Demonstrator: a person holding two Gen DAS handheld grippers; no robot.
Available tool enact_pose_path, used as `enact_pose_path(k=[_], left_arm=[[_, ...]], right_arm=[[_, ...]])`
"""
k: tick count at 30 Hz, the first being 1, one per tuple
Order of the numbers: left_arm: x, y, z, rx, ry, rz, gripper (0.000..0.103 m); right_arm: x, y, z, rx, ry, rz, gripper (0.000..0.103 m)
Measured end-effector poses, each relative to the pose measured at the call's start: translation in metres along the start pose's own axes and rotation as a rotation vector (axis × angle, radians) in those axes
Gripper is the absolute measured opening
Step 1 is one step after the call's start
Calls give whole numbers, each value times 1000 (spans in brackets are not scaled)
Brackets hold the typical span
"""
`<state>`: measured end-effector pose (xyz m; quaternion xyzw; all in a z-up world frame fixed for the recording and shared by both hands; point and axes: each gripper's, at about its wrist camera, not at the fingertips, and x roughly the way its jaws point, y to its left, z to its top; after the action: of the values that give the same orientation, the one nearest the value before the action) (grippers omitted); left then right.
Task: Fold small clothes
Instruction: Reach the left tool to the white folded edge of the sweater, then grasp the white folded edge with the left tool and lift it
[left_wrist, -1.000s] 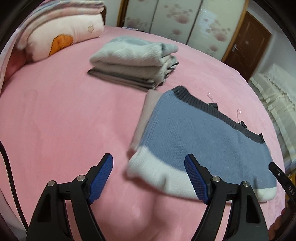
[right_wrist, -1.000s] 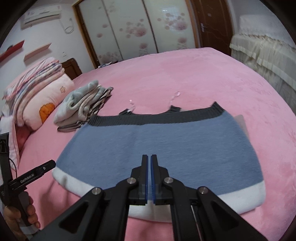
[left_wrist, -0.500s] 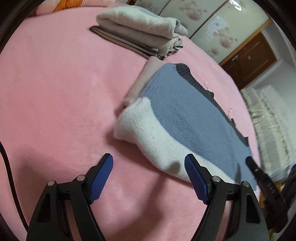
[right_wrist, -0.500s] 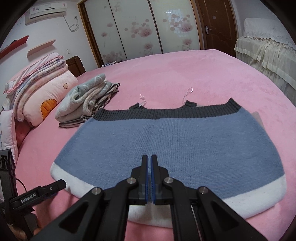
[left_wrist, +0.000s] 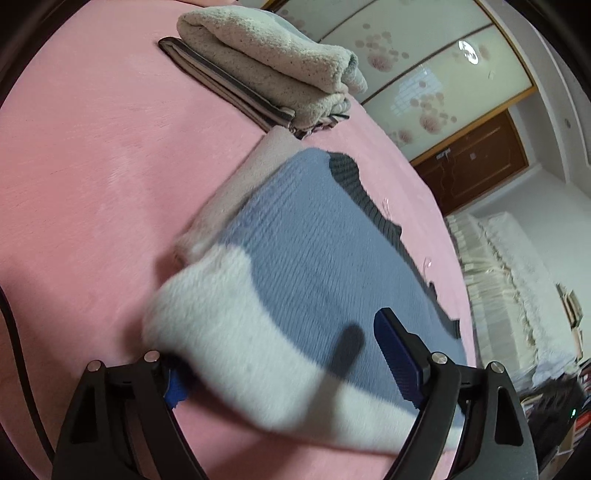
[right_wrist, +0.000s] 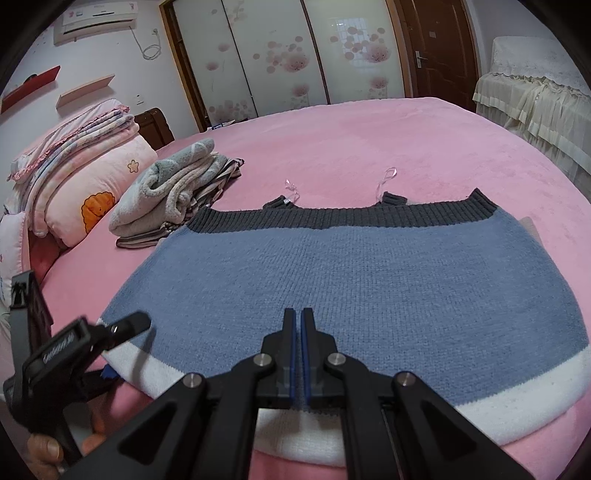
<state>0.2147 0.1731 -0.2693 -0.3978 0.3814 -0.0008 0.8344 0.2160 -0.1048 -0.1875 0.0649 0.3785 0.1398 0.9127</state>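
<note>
A small blue knit top (right_wrist: 369, 280) with a dark grey ribbed band, clear straps and a white hem lies flat on the pink bed; it also shows in the left wrist view (left_wrist: 306, 266). My left gripper (left_wrist: 280, 365) is open, its jaws astride the top's white hem corner, one finger under the edge and one above. It shows from the side in the right wrist view (right_wrist: 107, 347). My right gripper (right_wrist: 298, 328) is shut over the middle of the top near the white hem, and whether it pinches the fabric is unclear.
A stack of folded clothes (right_wrist: 173, 192) sits on the bed (right_wrist: 351, 140) behind the top's left corner, also in the left wrist view (left_wrist: 273, 66). Pillows and folded blankets (right_wrist: 77, 173) lie at the far left. A wardrobe and door stand behind.
My left gripper has moved forward to the top's white hem corner, which now lies between its open jaws. My right gripper has stayed shut and edged forward over the top.
</note>
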Motion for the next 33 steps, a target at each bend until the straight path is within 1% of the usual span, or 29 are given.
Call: enact_pose_path(k=[5,7,8,9,11,12,14,15,18,20,26,33], left_arm=[[7,-2,7,-34,-20,-19,85],[9,-3,9,-33,-21,-7,83],[11,-6,10,-20,-14,24,77],[9,-7,10,-8,-13,42,68],[11,-11,10,38,-1,95,60],[10,-13,11,54,4,105,55],[8,-16,13,68,8,117,48],[7,-17,13,77,9,120,41],[3,-27,14,145,4,152,30],[0,-31,14,167,2,160,26],[-11,-40,16,211,-7,162,20],[-22,-45,15,242,-29,159,18]], right_arm=[[3,-1,1,5,1,-3,3],[3,-2,3,9,-2,-3,3],[3,-2,4,12,-3,-2,3],[4,-3,5,13,-3,-1,3],[6,-2,7,17,-1,3,3],[7,-2,8,16,0,2,3],[9,-1,10,14,4,1,3],[9,-1,10,14,4,2,3],[10,1,12,12,5,1,3],[10,1,12,11,6,-1,3],[12,4,14,8,11,-16,3],[18,4,15,7,18,-23,3]])
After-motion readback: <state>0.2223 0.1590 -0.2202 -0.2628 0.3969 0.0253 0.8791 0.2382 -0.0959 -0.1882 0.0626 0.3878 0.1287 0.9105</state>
